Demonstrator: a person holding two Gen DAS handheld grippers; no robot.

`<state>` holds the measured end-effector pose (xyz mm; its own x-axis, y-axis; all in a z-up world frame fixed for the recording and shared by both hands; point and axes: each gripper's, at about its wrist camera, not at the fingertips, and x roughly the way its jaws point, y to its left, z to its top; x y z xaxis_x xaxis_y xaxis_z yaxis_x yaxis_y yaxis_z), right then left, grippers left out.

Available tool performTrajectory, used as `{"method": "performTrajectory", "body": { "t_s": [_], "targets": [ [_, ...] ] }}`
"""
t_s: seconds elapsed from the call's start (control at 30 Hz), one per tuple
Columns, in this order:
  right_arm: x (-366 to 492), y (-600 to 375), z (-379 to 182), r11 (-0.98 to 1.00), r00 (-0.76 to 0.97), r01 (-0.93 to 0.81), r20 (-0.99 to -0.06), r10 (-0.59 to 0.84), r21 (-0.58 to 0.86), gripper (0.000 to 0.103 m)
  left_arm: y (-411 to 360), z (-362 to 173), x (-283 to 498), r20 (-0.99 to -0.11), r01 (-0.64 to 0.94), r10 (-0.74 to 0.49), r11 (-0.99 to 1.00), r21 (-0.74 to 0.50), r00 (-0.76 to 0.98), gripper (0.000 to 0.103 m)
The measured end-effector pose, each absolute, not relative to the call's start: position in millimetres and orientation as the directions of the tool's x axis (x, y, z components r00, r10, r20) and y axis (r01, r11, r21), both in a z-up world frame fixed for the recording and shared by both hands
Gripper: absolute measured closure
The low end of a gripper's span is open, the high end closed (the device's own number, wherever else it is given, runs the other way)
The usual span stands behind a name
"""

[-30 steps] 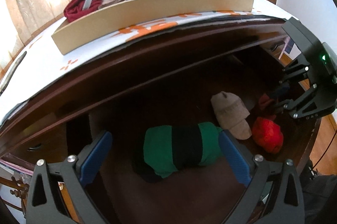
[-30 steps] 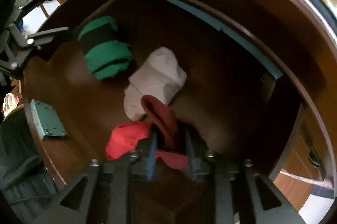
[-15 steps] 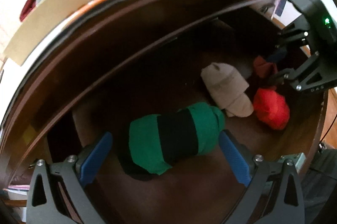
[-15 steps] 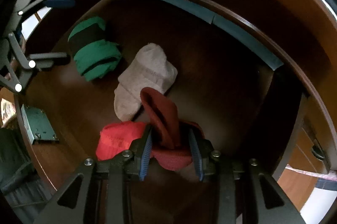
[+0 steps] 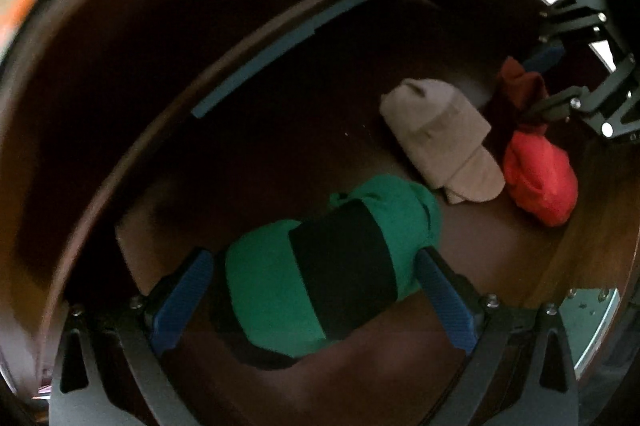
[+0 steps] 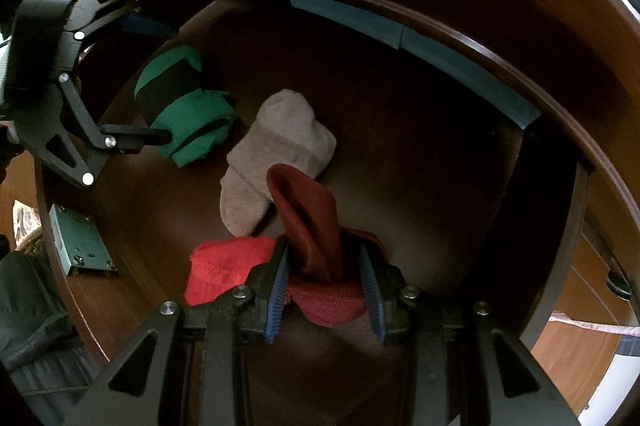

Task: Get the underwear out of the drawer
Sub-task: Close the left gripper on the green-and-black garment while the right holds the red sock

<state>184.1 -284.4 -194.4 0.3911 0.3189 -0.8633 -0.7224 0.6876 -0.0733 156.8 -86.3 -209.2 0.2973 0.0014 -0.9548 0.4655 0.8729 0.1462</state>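
Note:
A rolled green garment with a black band [image 5: 324,266] lies on the dark wooden drawer floor [image 5: 280,130]. My left gripper [image 5: 316,290] is open, its blue pads on either side of the roll. The roll also shows in the right wrist view [image 6: 180,106], with the left gripper [image 6: 160,82] around it. My right gripper [image 6: 324,266] is shut on a dark red garment [image 6: 308,222] that stands up between its pads; it also shows in the left wrist view [image 5: 520,86]. A bright red garment [image 6: 224,266] lies beside it.
A beige folded sock [image 6: 276,150] lies mid-drawer, between the green roll and the red items. The drawer's back wall carries a blue strip [image 6: 400,34]. A metal lock plate [image 6: 80,246] sits on the drawer front. The overhanging desk edge is close above.
My left gripper has dropped into the drawer and now straddles the green roll. My right gripper has lifted slightly with the dark red garment clamped in it.

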Motion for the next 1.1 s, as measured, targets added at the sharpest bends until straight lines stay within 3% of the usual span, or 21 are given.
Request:
{"method": "performTrajectory", "body": {
  "t_s": [0.1,0.17,0.23,0.33,0.57,0.9,1.1],
  "targets": [
    [188,-290,-192,0.688,0.392,-0.722,-0.862,0.321,-0.072,0.066,-89,-213,159,-0.961,0.472,-0.005,0.872,0.131,0.276,0.007],
    [188,-289,-191,0.688,0.394,-0.722,-0.862,0.319,-0.076,0.066,-95,-213,158,-0.961,0.497,-0.023,0.859,0.122,0.275,0.021],
    [187,-284,-194,0.686,0.399,-0.723,-0.861,0.315,-0.084,0.066,-99,-213,158,-0.962,0.512,-0.042,0.853,0.107,0.271,0.040],
    [181,-280,-200,0.681,0.411,-0.726,-0.857,0.311,-0.101,0.066,-102,-212,154,-0.960,0.520,-0.061,0.849,0.095,0.275,0.054],
    [167,-277,-194,0.664,0.452,-0.736,-0.827,0.335,-0.133,0.081,-103,-195,147,-0.922,0.478,-0.065,0.868,0.137,0.381,0.059],
    [159,-282,-184,0.665,0.489,-0.737,-0.777,0.396,-0.126,0.084,-87,-170,116,-0.842,0.379,-0.080,0.913,0.153,0.533,0.059],
    [145,-283,-179,0.657,0.534,-0.736,-0.735,0.417,-0.163,0.093,-90,-161,103,-0.801,0.346,-0.071,0.922,0.175,0.594,0.059]
  ]
}}
